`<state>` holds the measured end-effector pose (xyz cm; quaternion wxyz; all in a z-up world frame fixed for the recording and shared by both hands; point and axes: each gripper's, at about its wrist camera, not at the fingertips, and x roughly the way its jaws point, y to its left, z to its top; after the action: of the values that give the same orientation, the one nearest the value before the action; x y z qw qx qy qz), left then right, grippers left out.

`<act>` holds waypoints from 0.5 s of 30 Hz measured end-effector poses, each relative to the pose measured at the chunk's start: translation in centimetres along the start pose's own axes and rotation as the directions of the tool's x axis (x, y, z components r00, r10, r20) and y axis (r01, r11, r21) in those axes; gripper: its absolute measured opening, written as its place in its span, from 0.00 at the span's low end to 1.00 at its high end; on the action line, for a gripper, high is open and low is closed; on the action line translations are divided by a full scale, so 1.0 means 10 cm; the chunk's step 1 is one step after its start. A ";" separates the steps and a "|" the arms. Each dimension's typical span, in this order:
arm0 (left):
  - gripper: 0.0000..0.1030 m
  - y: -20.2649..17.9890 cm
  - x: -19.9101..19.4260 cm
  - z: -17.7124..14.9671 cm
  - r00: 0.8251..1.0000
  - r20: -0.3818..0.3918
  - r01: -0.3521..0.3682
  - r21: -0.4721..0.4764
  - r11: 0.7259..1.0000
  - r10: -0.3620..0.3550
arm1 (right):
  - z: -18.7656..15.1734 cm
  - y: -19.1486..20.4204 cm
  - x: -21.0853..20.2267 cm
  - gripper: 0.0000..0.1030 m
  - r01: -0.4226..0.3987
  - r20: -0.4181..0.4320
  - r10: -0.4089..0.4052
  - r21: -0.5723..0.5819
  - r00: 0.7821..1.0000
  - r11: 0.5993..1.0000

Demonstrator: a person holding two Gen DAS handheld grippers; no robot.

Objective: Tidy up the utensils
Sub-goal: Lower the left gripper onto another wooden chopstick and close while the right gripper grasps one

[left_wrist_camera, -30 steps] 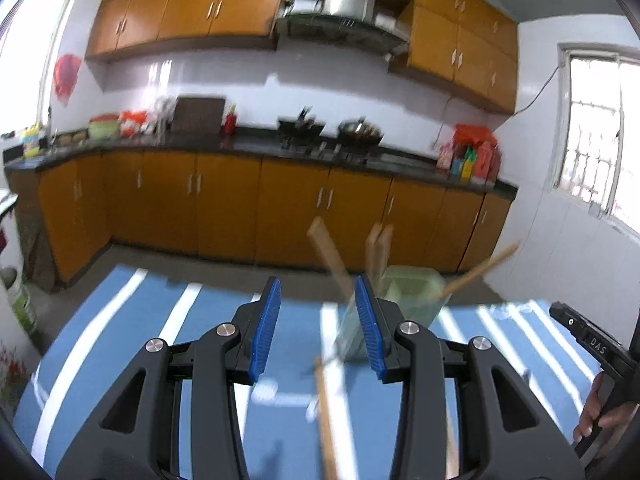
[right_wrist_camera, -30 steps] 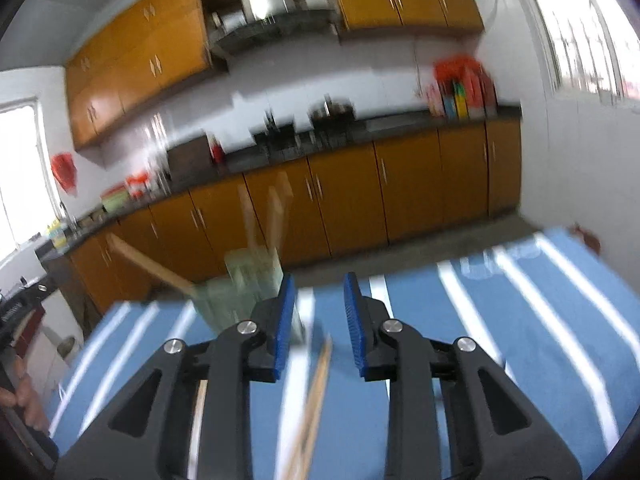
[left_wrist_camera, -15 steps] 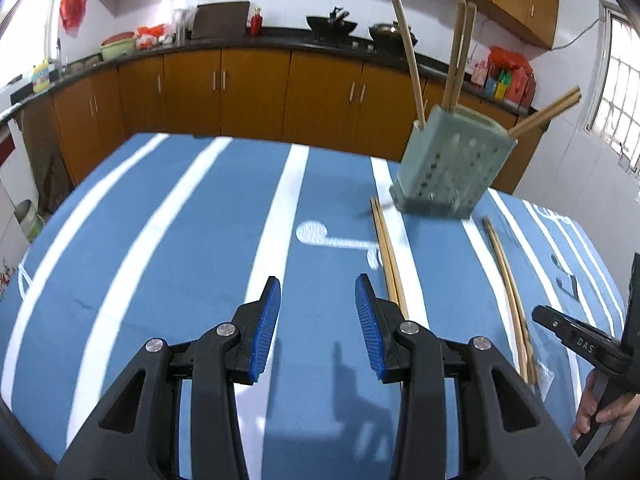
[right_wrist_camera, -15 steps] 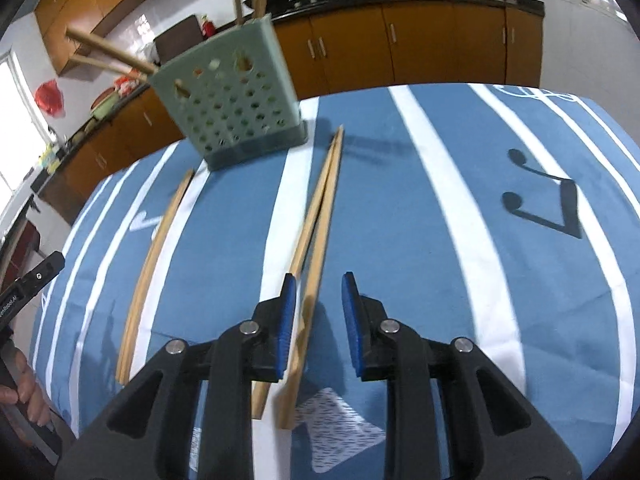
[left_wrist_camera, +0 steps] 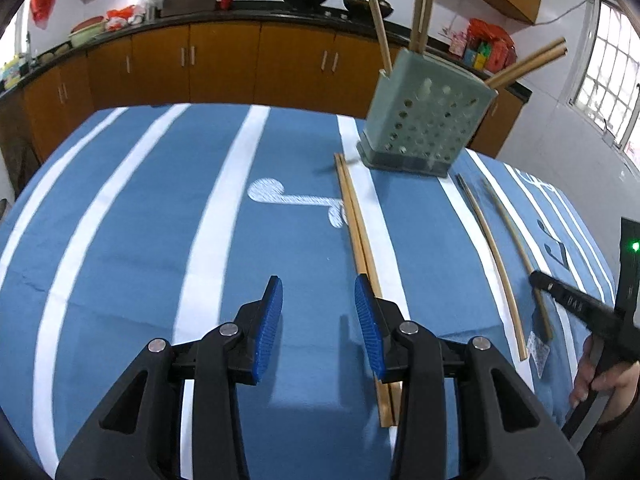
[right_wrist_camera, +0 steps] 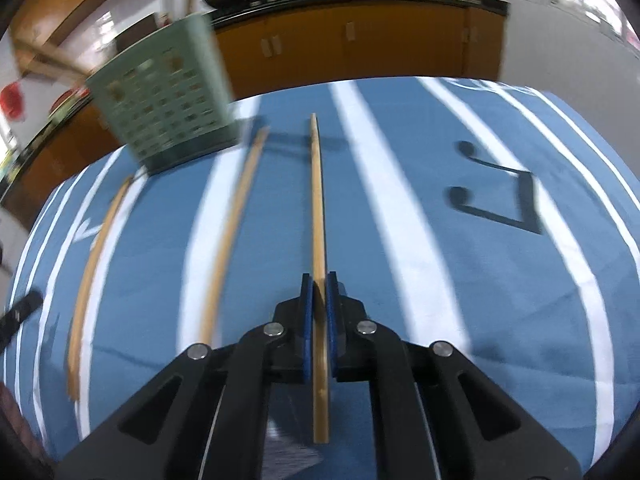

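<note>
A pale green perforated utensil holder stands on the blue striped tablecloth with several wooden chopsticks sticking out of it; it also shows in the right wrist view. My left gripper is open and empty, just left of a pair of chopsticks lying on the cloth. My right gripper is shut on one chopstick that points toward the holder. Two other chopsticks lie to its left. In the left wrist view my right gripper shows only partly at the right edge.
The table carries a blue cloth with white stripes and music notes. Orange kitchen cabinets and a dark counter with pans run behind the table. A window is at the right.
My right gripper has closed on one chopstick of the pair, and the other now lies apart to its left. My left gripper has moved nearer the cloth and stays open.
</note>
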<state>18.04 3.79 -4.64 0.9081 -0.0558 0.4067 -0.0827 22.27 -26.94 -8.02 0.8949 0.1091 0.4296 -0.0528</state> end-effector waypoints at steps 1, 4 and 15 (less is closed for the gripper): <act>0.36 -0.02 0.02 -0.01 1.000 -0.008 0.006 0.005 1.000 -0.006 | 0.01 -0.06 0.00 0.07 0.011 0.002 -0.011 0.019 1.000 1.000; 0.34 -0.09 0.09 -0.05 0.999 -0.029 0.016 0.025 1.000 -0.015 | 0.03 -0.17 0.00 0.07 0.017 0.002 -0.017 0.043 1.000 0.999; 0.28 -0.24 0.23 -0.14 0.997 -0.081 0.022 0.087 0.996 -0.015 | 0.01 -0.15 0.00 0.08 0.026 0.010 -0.026 0.011 1.000 1.000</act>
<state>18.27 0.94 -6.86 0.8917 -0.0163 0.4384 -0.1110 22.05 -28.39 -8.17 0.8957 0.1081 0.4260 -0.0671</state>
